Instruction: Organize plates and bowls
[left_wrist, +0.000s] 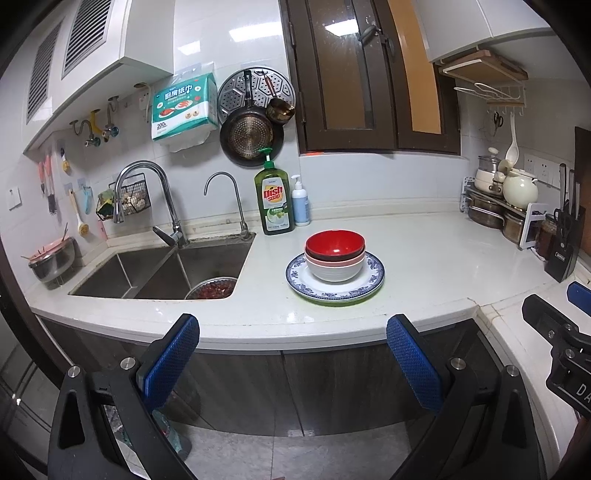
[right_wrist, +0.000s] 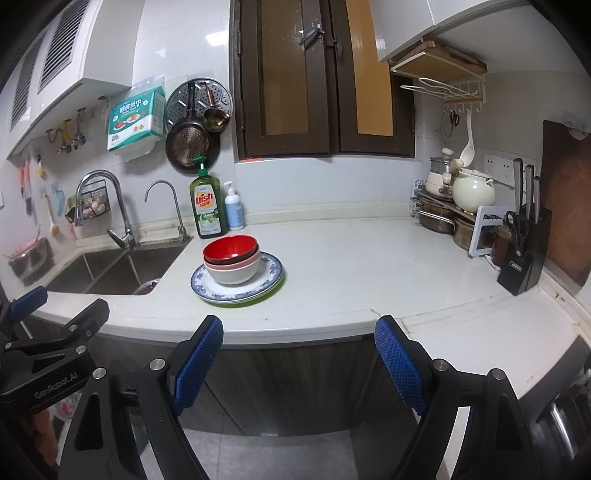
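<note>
While both grippers hang off the table's front edge, nothing sits between their blue pads. Seen from its own camera, the left gripper (left_wrist: 293, 328) is spread wide and empty, and the right gripper (right_wrist: 299, 328) is spread wide and empty too, both tilted down toward the table (left_wrist: 424, 266). Four bowls (left_wrist: 335, 254) are nested in one stack, red on top, then a dark one, a pink one and a white one at the bottom. That stack stands on the plates (left_wrist: 371, 282), a blue-patterned one over a green-rimmed one. Plates and bowls rest near the front edge, just right of the sink (left_wrist: 155, 273), in front of the soap (left_wrist: 273, 201) by the back edge.
</note>
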